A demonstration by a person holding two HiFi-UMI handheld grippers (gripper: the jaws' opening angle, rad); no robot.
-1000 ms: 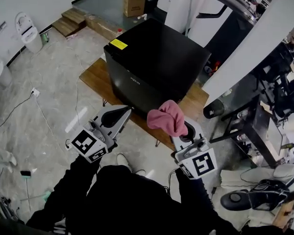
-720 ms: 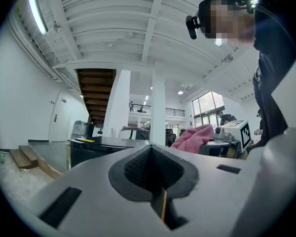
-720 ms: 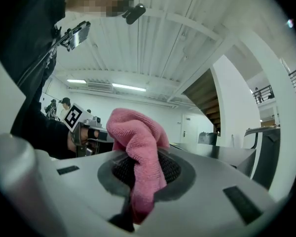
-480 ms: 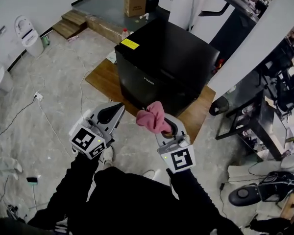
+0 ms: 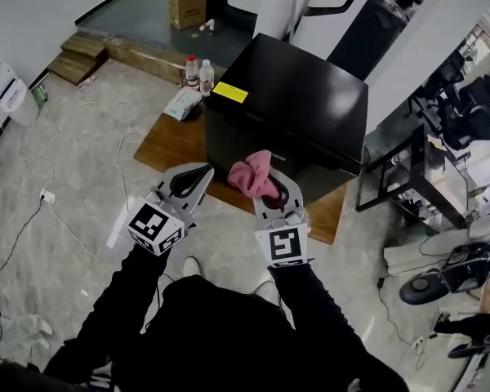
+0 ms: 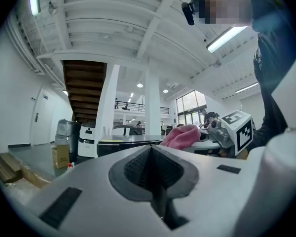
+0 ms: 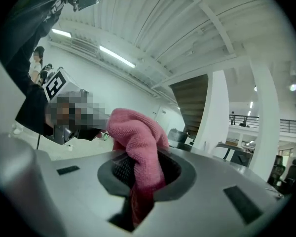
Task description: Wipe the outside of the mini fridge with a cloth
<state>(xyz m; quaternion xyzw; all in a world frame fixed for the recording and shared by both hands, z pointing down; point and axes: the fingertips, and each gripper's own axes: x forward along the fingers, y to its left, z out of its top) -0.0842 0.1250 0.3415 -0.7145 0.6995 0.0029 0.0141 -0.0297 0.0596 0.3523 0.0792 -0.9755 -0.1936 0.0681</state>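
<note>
- Mini fridge (image 5: 286,104): black, on a low wooden platform (image 5: 173,144) over grey marbled floor (image 5: 73,162).
- Right gripper (image 5: 271,193): jaws clamped on pink cloth (image 5: 251,176), near the fridge front.
- Left gripper (image 5: 201,175): jaws together, empty.

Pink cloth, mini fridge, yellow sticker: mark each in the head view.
pink cloth (image 5: 251,176), head view, middle of the bunched fabric
mini fridge (image 5: 306,96), head view, bare black top
yellow sticker (image 5: 229,92), head view, centre of the label
</note>
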